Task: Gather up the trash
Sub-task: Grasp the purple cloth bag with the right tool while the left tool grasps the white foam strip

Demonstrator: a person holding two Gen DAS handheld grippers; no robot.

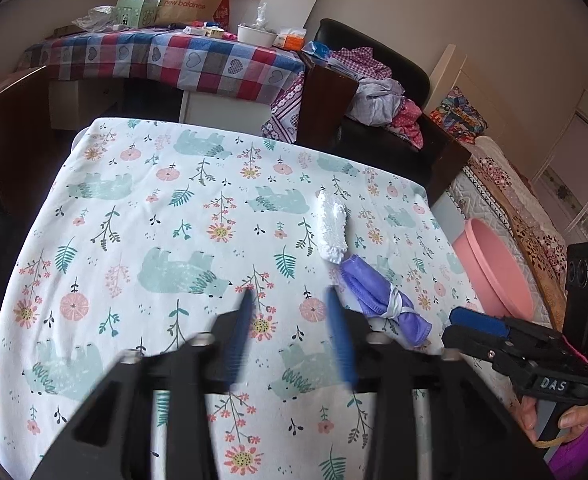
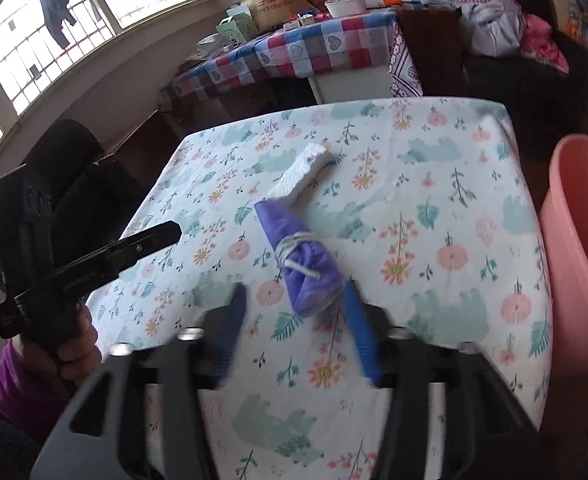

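Approach step: both tongs open and empty, right tongs [image 2: 294,300] just short of purple mask [image 2: 308,276] near table [image 2: 474,240] right edge, left tongs [image 1: 290,300] idle; next, close on mask, carry to pink bin [image 2: 574,240].

Home bedroom, bed [image 1: 506,200], laundry-piled armchair [image 1: 386,92], cluttered table [image 1: 166,56]

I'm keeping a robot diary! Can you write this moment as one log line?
left hand-held gripper: open, empty | right hand-held gripper: open, nearing purple mask | foam piece: on table | pink bin: beside table
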